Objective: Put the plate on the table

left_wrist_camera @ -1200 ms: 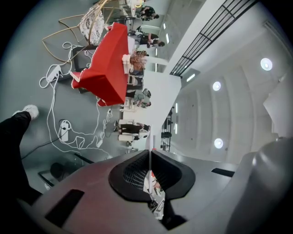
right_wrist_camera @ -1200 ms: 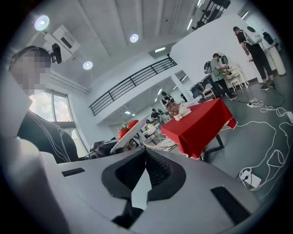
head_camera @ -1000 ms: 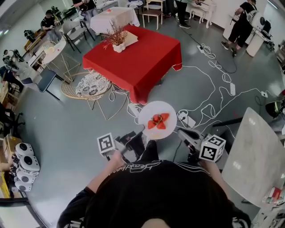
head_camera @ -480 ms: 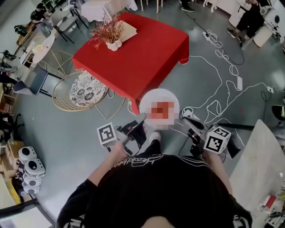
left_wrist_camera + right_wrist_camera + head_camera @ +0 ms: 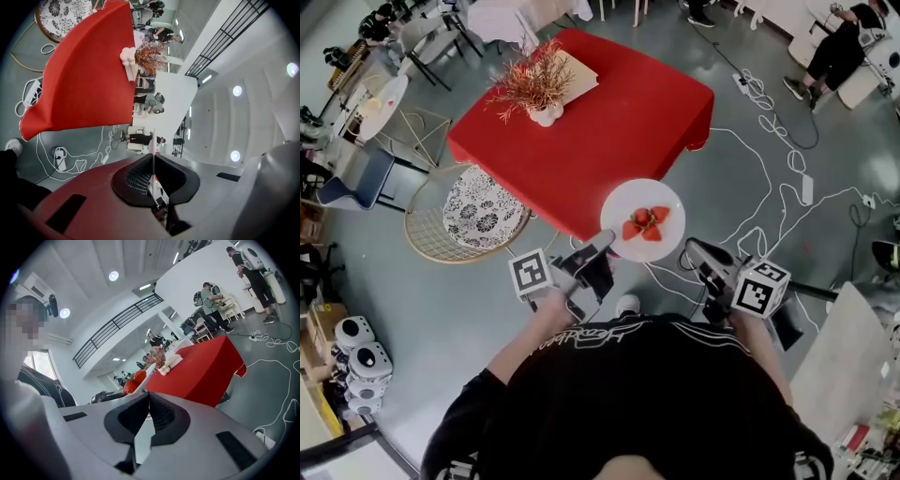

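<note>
A white plate [image 5: 643, 220] with cut strawberries [image 5: 643, 223] hangs in the air just over the near corner of the red-clothed table [image 5: 600, 112]. My left gripper [image 5: 598, 253] is shut on the plate's left rim, and my right gripper [image 5: 701, 253] is shut on its right rim. In the left gripper view the plate [image 5: 153, 140] shows as a thin edge between the closed jaws of that gripper [image 5: 153, 161]. Between the right gripper's [image 5: 149, 401] jaws in its own view sits the rim [image 5: 150, 372], with the strawberries [image 5: 133, 380] just beyond. The red table [image 5: 201, 366] lies ahead.
On the table's far part stand a white vase of dried twigs [image 5: 536, 92] and a flat pale box [image 5: 574, 73]. A wicker chair with a patterned cushion [image 5: 473, 220] stands left of the table. White cables [image 5: 769, 178] trail over the grey floor. People stand at the back right [image 5: 844, 47].
The plate, held by both grippers, has travelled forward toward the red table and now reaches its near corner. The table looks larger and closer.
</note>
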The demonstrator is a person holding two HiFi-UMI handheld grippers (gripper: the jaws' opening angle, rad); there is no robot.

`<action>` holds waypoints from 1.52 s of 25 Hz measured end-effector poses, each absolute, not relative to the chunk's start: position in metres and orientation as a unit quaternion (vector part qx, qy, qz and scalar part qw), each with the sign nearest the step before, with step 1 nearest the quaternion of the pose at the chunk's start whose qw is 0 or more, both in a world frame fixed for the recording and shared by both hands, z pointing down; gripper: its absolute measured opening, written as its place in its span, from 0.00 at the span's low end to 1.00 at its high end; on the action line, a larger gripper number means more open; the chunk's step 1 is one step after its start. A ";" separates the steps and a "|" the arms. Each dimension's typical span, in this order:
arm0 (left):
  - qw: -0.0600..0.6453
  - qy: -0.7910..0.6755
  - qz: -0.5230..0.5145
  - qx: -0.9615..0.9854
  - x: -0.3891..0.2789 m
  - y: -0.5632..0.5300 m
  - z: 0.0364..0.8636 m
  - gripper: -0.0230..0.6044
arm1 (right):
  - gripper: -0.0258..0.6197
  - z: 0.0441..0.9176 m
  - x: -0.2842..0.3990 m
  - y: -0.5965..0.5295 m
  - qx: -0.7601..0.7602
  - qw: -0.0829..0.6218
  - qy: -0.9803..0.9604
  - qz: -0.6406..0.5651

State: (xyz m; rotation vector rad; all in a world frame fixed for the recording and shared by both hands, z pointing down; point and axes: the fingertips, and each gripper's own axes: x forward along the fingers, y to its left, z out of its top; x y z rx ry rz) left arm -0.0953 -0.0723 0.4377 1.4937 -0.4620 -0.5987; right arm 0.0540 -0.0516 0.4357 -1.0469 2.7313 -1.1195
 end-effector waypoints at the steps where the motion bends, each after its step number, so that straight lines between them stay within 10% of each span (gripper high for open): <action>1: 0.669 -0.206 -0.266 0.663 -0.096 -0.077 0.438 0.07 | 0.05 0.437 0.054 -0.055 -0.335 0.004 0.871 -0.358; 38: 0.661 -0.263 -0.287 0.641 -0.069 -0.280 0.444 0.07 | 0.05 0.463 0.086 -0.269 -0.289 -0.007 0.870 -0.398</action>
